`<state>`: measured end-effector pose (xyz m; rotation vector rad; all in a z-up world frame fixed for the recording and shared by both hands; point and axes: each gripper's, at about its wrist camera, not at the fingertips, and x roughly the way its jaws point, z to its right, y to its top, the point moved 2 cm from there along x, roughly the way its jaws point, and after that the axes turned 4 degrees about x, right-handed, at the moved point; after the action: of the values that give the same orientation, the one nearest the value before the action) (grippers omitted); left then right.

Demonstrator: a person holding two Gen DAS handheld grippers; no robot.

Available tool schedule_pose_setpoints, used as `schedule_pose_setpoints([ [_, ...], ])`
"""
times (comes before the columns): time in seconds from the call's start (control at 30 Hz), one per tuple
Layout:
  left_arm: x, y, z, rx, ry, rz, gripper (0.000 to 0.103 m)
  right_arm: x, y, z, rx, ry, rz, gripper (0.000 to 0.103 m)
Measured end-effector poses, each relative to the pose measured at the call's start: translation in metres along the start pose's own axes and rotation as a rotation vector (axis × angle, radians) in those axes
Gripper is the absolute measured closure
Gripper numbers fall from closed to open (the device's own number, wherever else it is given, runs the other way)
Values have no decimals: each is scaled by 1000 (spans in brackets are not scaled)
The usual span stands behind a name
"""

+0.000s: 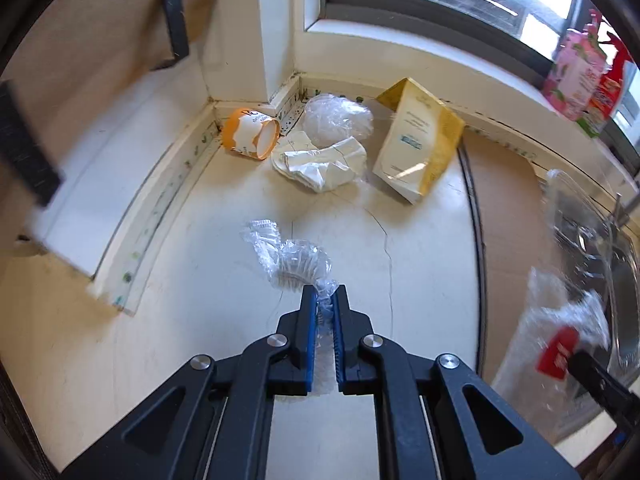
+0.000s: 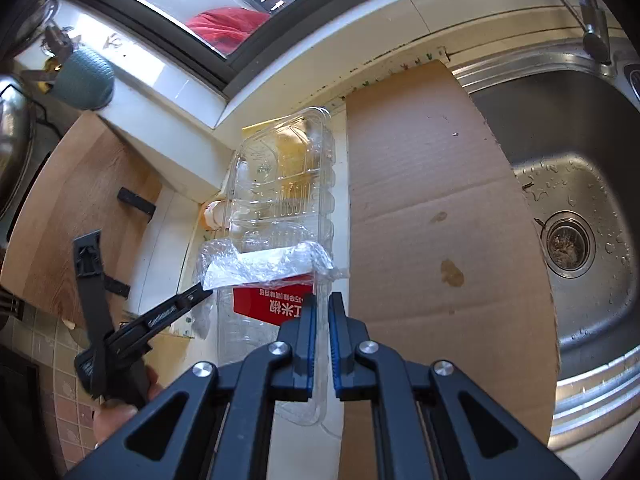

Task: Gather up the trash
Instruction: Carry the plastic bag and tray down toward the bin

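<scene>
Crumpled clear wrapper (image 1: 288,256) pinched in left hand-held gripper (image 1: 325,300), right hand-held gripper (image 2: 322,304) clamped on clear plastic clamshell (image 2: 280,184)

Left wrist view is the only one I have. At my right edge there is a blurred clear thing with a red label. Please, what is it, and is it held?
Observer: It is a clear plastic clamshell box with a red label. The right gripper is shut on its edge.
Operator: What lies under it?
Observer: A flat cardboard sheet lies beside it on the counter and covers part of a steel sink.
Operator: Is anything in the sink?
Observer: Only water drops and the drain show.
Operator: My gripper holds the crumpled film?
Observer: Yes, the left gripper is shut on the crumpled clear film.
</scene>
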<state>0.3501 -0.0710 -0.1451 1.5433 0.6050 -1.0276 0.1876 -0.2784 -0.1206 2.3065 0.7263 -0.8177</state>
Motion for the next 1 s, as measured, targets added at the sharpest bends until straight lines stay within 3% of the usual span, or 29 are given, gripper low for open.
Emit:
schedule_pose_setpoints([
  [0.23, -100, -70, -5, 37, -45, 66, 97, -41, -55, -19, -44, -9, 23, 97],
  [0.53, -188, -198, -49, 17, -100, 81, 97, -88, -181, -55, -138, -39, 16, 97],
  [0.7, -200, -254, -64, 16, -140, 39, 97, -109, -247, -60, -190, -70, -5, 97],
  [1.0, -168, -331, -56, 9, -230, -123, 97, -100, -315, -21, -163, -154, -222, 97],
])
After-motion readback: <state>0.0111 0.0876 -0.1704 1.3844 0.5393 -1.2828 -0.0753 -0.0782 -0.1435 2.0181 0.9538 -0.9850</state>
